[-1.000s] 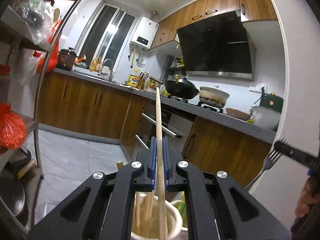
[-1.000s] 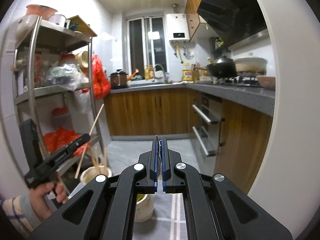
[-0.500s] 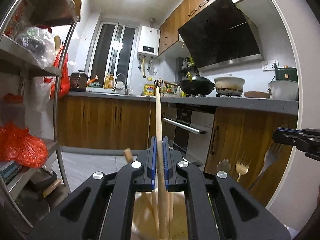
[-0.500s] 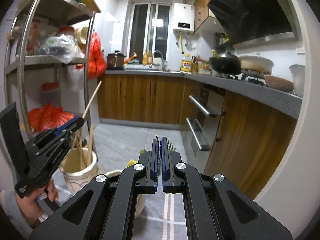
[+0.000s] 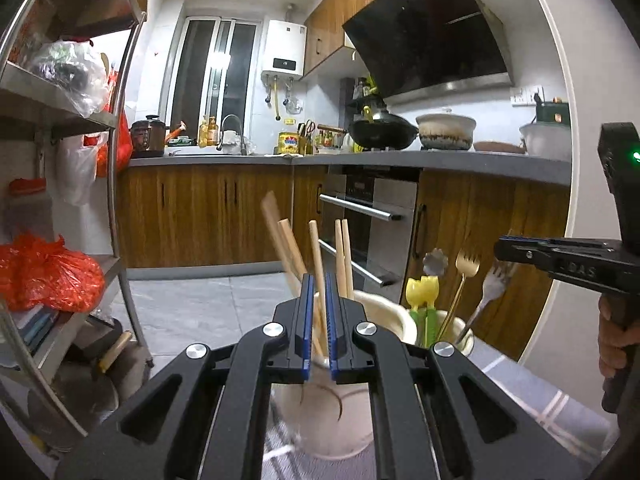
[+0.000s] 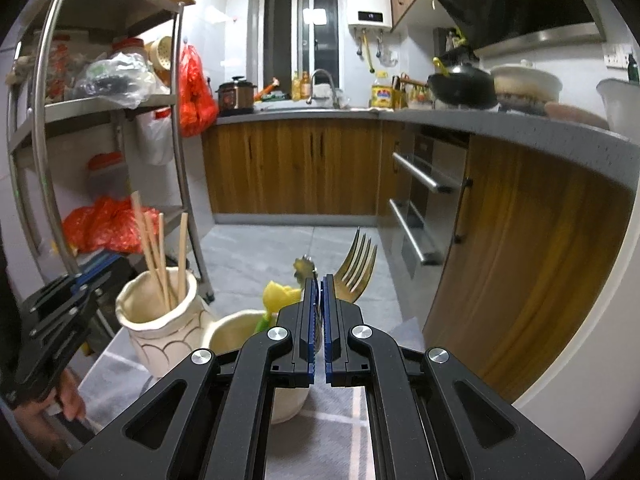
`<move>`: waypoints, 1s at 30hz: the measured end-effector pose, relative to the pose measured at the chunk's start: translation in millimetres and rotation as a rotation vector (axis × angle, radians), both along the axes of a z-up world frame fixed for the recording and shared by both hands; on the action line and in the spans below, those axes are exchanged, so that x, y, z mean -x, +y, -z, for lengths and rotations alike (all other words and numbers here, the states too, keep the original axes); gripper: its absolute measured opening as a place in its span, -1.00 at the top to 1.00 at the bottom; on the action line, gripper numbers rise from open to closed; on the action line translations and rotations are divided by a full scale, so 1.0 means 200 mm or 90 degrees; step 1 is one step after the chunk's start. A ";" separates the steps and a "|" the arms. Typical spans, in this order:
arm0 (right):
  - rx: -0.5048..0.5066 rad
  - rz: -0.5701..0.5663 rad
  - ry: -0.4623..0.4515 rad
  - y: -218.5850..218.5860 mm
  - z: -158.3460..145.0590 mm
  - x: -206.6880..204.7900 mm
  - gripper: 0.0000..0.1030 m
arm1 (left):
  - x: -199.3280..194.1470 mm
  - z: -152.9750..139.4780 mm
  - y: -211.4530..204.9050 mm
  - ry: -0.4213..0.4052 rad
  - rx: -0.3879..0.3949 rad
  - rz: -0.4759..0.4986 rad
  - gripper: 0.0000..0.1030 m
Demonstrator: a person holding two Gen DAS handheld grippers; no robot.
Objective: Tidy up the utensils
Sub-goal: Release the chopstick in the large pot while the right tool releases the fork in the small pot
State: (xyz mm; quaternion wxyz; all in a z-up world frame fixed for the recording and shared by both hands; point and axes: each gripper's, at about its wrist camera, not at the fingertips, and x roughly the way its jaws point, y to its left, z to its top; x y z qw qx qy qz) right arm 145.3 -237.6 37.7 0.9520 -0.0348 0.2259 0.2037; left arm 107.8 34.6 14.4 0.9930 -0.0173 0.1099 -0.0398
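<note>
The left gripper (image 5: 317, 280) has its jaws pinching a wooden chopstick (image 5: 316, 254), whose lower end now stands inside the tall cream holder (image 5: 320, 420). A second ago that holder showed only as a rim far below the jaws, and the chopstick rose high against the kitchen; now the gripper has come down close over the holder, and the chopstick's top stands level with the others (image 5: 344, 252) already in it.

The right gripper (image 6: 319, 280) has its jaws pressed together on the handle of a fork (image 6: 357, 270), tines up, just above the short cream cup (image 6: 228, 330) that stands touching the tall holder's right side. Earlier the fork was carried well above and to the right of the holder; it has since sunk until its handle reaches into the cup, beside a gold fork (image 5: 464, 276) and a yellow flower-topped utensil (image 5: 422, 294). Both pots stand on a grey cloth (image 6: 340, 432).
</note>
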 end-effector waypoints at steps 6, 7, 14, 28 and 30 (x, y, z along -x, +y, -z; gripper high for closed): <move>0.011 0.004 0.019 0.02 0.03 -0.02 0.92 | 0.01 -0.01 0.02 0.018 0.010 -0.003 0.89; 0.011 0.004 0.024 0.02 0.03 -0.03 0.92 | 0.01 -0.01 0.02 0.019 0.010 -0.002 0.89; 0.005 0.010 0.025 0.00 0.03 -0.02 0.68 | 0.03 -0.03 0.01 0.028 0.004 -0.002 0.89; -0.033 0.038 -0.042 -0.17 0.04 0.18 -0.16 | 0.18 -0.03 -0.03 0.072 -0.016 0.027 0.89; -0.028 0.030 -0.050 -0.17 0.07 0.20 -0.30 | 0.20 -0.01 -0.05 0.075 -0.029 0.026 0.89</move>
